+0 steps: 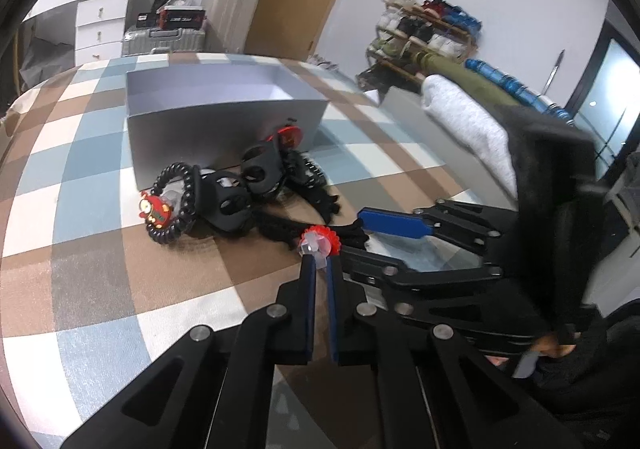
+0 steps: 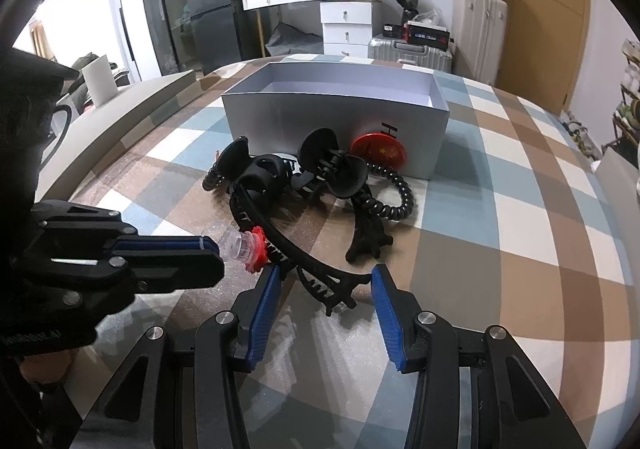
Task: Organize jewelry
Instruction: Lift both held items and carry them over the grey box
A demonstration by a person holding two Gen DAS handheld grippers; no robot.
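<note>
Left wrist view: left gripper is clamped on a clear-and-red ornament beside the jewelry pile. Right gripper stands apart, straddling a black hair claw; grey box sits behind.

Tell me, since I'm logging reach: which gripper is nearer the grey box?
Neither clearly. The left gripper, shut on a red-and-clear ornament, and the open right gripper both sit on the near side of the accessory pile, away from the grey box.
</note>
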